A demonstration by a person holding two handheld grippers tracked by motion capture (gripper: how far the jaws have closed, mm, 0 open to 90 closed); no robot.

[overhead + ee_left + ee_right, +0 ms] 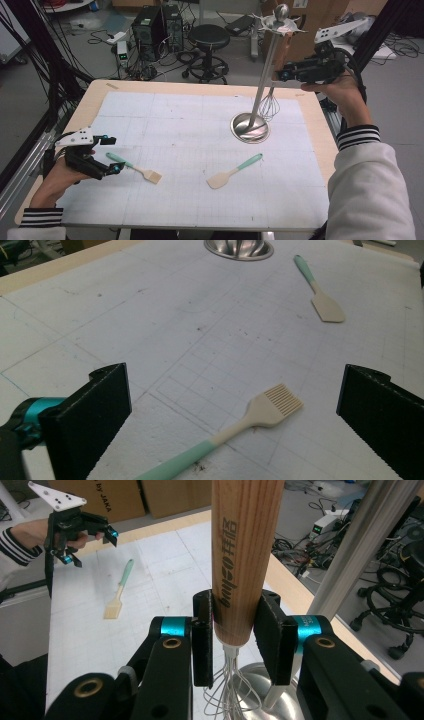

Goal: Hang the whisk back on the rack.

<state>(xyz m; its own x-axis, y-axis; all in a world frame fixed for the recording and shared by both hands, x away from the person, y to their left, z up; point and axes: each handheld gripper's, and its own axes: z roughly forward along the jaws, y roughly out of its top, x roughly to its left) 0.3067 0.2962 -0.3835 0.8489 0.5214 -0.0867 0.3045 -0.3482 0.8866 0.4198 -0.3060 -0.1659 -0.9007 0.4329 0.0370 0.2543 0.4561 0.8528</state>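
Note:
A whisk (269,106) with a wooden handle (237,555) hangs wires-down at the back right, with my right gripper (282,75) (234,630) shut on the handle. It sits high, right beside the steel pole (265,70) of a utensil stand whose round base (250,127) rests on the mat. My left gripper (114,155) (235,375) stands open low at the front left. Between its jaws, untouched, lies a teal-handled pastry brush (135,168) (260,415) on the mat. A teal-handled spatula (232,172) (320,295) lies mid-table.
A white gridded mat (190,125) covers the wooden table (95,92). Behind the table stand a black stool (209,37), computer towers (157,30), cardboard boxes and loose cables. Black frame bars run along the left and right sides.

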